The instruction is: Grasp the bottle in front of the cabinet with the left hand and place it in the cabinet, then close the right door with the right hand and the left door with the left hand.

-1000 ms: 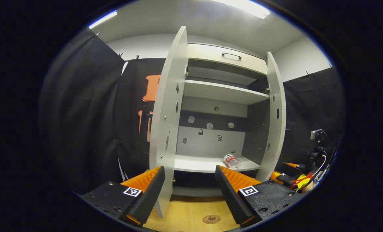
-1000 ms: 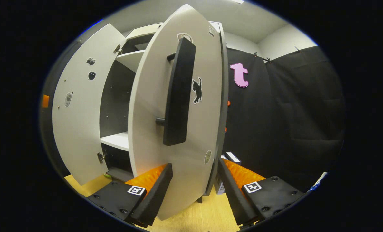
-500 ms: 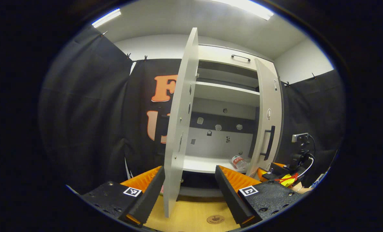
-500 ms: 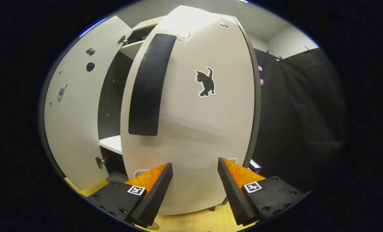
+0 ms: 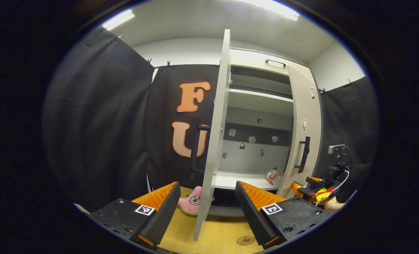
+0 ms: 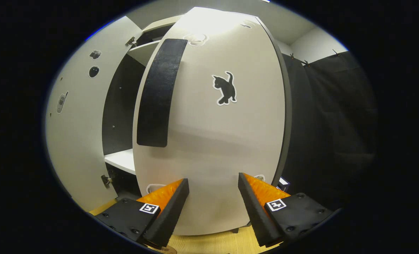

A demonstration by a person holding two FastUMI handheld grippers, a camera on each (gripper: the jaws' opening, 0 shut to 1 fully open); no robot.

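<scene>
One clear plastic bottle [image 5: 273,176] is seen lying on the lower shelf of the white cabinet [image 5: 262,102] in the left gripper view, beside a pink star plush toy [image 5: 191,201]. Two white doors are counted: the left door [image 5: 214,141] edge-on, the right door [image 6: 213,123] now nearly closed. Left gripper [image 5: 207,197] and right gripper [image 6: 211,195] are held apart, empty.

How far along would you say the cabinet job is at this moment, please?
Done: the bottle lies on the cabinet's lower shelf. In hand: the right door looks almost closed, the open right gripper against it. Left: the left door stands wide open.
</scene>
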